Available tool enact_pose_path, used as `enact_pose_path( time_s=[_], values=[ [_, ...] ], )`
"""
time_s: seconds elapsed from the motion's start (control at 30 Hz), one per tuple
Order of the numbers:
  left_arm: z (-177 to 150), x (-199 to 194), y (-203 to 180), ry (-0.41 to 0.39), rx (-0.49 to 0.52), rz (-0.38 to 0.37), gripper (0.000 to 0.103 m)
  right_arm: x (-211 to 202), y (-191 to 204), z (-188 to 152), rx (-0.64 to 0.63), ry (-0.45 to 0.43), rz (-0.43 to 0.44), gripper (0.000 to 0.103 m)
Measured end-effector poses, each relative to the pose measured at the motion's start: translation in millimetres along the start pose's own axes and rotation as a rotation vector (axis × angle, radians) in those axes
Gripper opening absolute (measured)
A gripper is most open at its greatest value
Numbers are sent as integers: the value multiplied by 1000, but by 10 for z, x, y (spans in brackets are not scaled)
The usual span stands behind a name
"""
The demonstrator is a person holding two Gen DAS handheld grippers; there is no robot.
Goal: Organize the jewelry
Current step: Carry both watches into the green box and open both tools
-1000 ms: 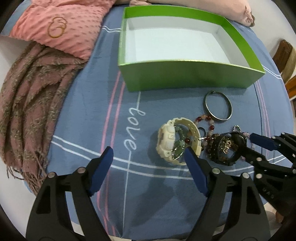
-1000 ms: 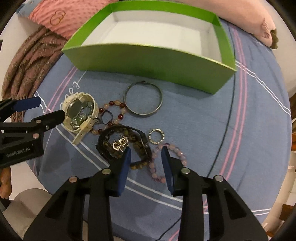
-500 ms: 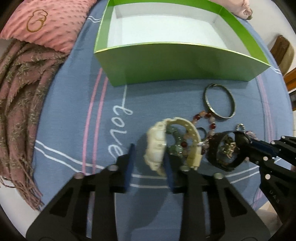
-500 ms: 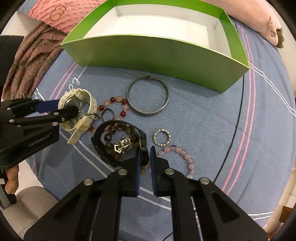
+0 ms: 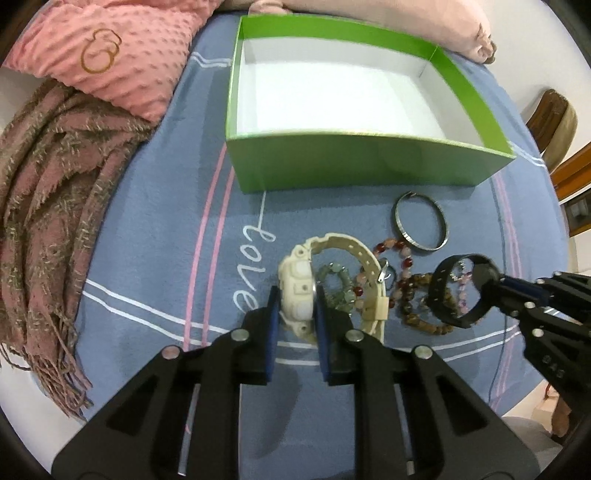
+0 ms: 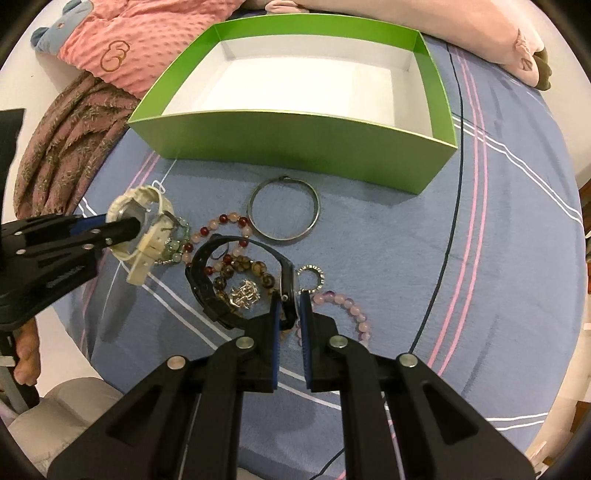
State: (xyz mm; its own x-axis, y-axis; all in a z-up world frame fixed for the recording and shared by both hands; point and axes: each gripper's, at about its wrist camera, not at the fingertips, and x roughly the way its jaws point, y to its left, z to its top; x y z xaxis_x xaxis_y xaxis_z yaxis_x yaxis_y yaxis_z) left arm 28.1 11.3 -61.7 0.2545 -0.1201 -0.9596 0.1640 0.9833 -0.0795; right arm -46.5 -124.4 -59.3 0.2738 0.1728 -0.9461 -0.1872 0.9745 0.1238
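Note:
My left gripper [image 5: 295, 306] is shut on the case of a cream white watch [image 5: 301, 295] and holds it just above the blue bedsheet; the watch also shows in the right wrist view [image 6: 142, 230]. My right gripper [image 6: 288, 310] is shut on a black watch [image 6: 207, 284], lifted a little; it also shows in the left wrist view [image 5: 461, 291]. On the sheet lie a silver bangle [image 6: 282, 216], a red and pink bead bracelet [image 6: 225, 223], a brown bead bracelet [image 6: 240, 267], a green bead bracelet [image 5: 336, 288], a small rhinestone ring [image 6: 312, 278] and a lilac bead bracelet [image 6: 351, 310]. An open green box [image 5: 369, 166] with a white inside stands behind them, nothing in it.
A pink dotted cushion [image 5: 110, 55] and a fringed brown-pink scarf [image 5: 48, 206] lie at the left. A pale pink pillow [image 6: 480, 33] lies behind the box. The bed's edge runs close in front of both grippers.
Both grippers went from open to shut, the left on the white watch, the right on the black watch. Both watches now stand tilted up off the sheet.

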Motion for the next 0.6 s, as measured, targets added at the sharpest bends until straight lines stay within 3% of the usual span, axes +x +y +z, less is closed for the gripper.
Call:
enact_pose_path(
  time_s=[0.27, 0.6],
  values=[
    [-89, -293, -42, -30, 21, -6, 18, 24, 131, 41, -18, 2, -18, 10],
    [481, -873, -91, -191, 45, 18, 18, -661, -84, 793, 17, -247, -23, 10]
  ],
)
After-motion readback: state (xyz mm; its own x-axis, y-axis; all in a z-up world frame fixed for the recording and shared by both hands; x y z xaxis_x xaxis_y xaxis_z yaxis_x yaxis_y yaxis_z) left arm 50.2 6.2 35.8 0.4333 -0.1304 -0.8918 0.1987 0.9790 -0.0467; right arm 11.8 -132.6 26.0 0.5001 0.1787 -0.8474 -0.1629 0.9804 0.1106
